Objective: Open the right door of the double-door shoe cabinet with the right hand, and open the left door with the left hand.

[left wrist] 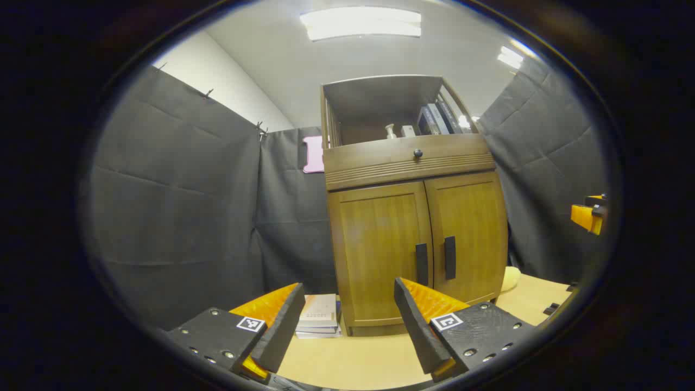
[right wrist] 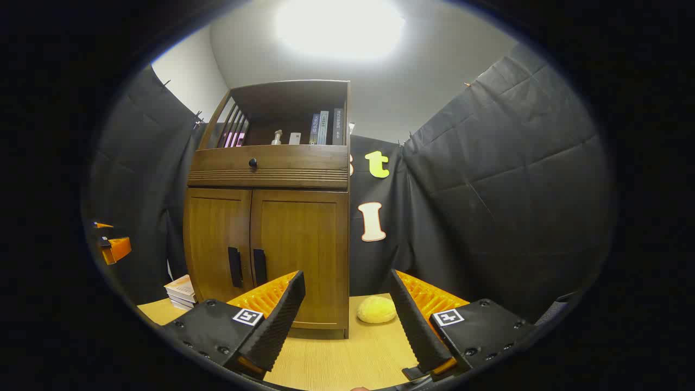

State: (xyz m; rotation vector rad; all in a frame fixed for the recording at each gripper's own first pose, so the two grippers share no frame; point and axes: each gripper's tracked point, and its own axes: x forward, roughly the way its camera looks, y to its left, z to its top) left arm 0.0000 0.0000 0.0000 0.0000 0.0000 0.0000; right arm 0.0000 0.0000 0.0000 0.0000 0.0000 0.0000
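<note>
**Wooden doors both shut, both my grippers wide and well back**

Ribbed pads face each other across a broad gap on my left gripper [left wrist: 347,320]; the jaws stand wide and hold nothing. Between them, at twelve o'clock in the left gripper view, stands the shoe cabinet [left wrist: 415,239] on the pale table [left wrist: 347,361]. Its left door [left wrist: 380,252] and right door [left wrist: 469,236] are closed, with the left handle [left wrist: 422,264] and right handle [left wrist: 450,257] as two dark upright bars just beside the centre seam. A stack of books [left wrist: 319,316] lies at the cabinet's foot, near eleven o'clock.

My right gripper [right wrist: 347,317] is equally wide and empty. In the right gripper view the cabinet sits at ten o'clock, so I am aimed past its right edge, at the black cloth [right wrist: 488,206]. A yellow soft lump [right wrist: 376,309] rests on the table at twelve o'clock, near the cabinet's corner.

Neither door is started, I judge. The handles are close neighbours, so a loose approach could catch the wrong bar or pinch both. Swinging in from this offset, my right fingers might strike the door panel. The left door, opening outward, may also sweep against the books.
</note>
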